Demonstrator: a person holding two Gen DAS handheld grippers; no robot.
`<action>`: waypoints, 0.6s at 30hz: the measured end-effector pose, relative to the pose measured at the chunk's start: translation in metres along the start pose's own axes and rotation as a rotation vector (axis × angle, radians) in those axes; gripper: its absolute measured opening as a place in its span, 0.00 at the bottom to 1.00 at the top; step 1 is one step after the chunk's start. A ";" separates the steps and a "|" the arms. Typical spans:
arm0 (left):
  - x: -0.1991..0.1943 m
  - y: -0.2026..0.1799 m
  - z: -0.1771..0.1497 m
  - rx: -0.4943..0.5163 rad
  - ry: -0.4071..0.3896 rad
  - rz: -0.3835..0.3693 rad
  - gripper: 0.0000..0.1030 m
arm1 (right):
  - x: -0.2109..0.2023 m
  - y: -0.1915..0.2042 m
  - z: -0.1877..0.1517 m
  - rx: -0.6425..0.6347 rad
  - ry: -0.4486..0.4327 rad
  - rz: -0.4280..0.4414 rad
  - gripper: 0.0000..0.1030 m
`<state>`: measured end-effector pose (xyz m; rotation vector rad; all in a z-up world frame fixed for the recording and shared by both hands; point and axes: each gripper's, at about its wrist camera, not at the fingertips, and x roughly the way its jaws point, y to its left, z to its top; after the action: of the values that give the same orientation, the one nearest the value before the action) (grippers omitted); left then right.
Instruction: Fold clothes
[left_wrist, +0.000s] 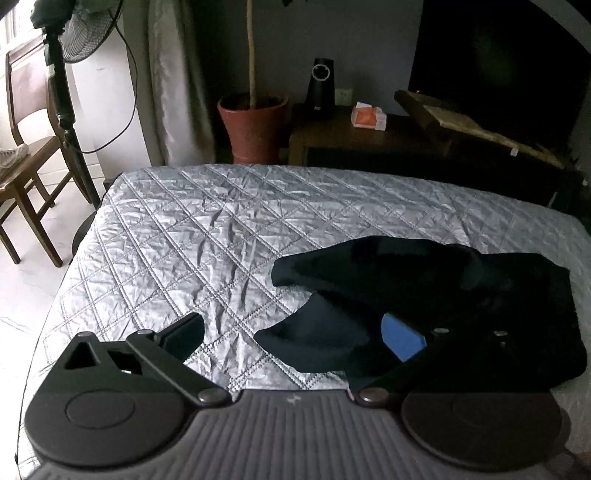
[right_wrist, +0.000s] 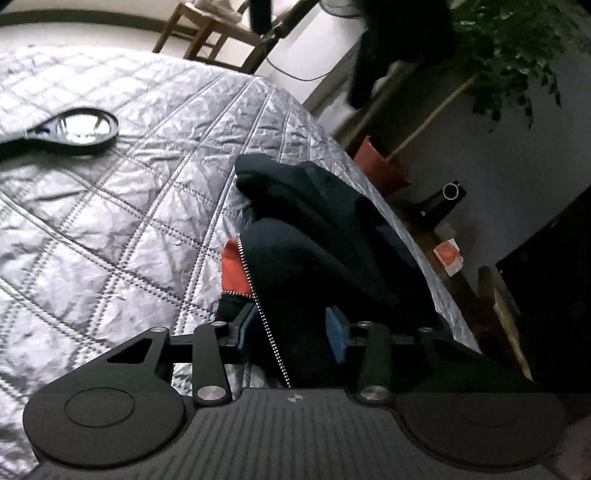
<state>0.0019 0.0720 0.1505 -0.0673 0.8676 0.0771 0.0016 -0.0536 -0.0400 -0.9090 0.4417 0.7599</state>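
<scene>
bed: grey quilted cover | on it: 1 dark zip jacket, 1 magnifying glass

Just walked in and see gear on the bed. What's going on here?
A person is folding a dark zip-up jacket on the quilted bed. The right tool straddles the fabric by the zipper, though its grip is unclear. The left tool is open at the jacket's edge. A magnifying glass lies nearby.

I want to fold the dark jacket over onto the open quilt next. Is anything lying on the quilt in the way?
A magnifying glass lies on the quilt, well away from the dark jacket. The quilt right beside the jacket shows nothing else. The right gripper has the jacket between its fingers.
</scene>
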 end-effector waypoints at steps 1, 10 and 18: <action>0.001 0.000 0.000 -0.002 0.001 0.001 0.99 | 0.003 -0.007 0.000 0.050 0.015 0.021 0.03; 0.002 0.007 0.000 -0.032 0.004 0.011 0.99 | -0.014 -0.156 -0.026 0.775 -0.032 -0.120 0.00; 0.003 0.015 0.005 -0.090 0.003 0.016 0.99 | -0.034 -0.076 0.008 0.193 -0.101 0.000 0.59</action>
<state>0.0062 0.0874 0.1508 -0.1450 0.8674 0.1306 0.0360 -0.0897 0.0267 -0.6878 0.4177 0.7458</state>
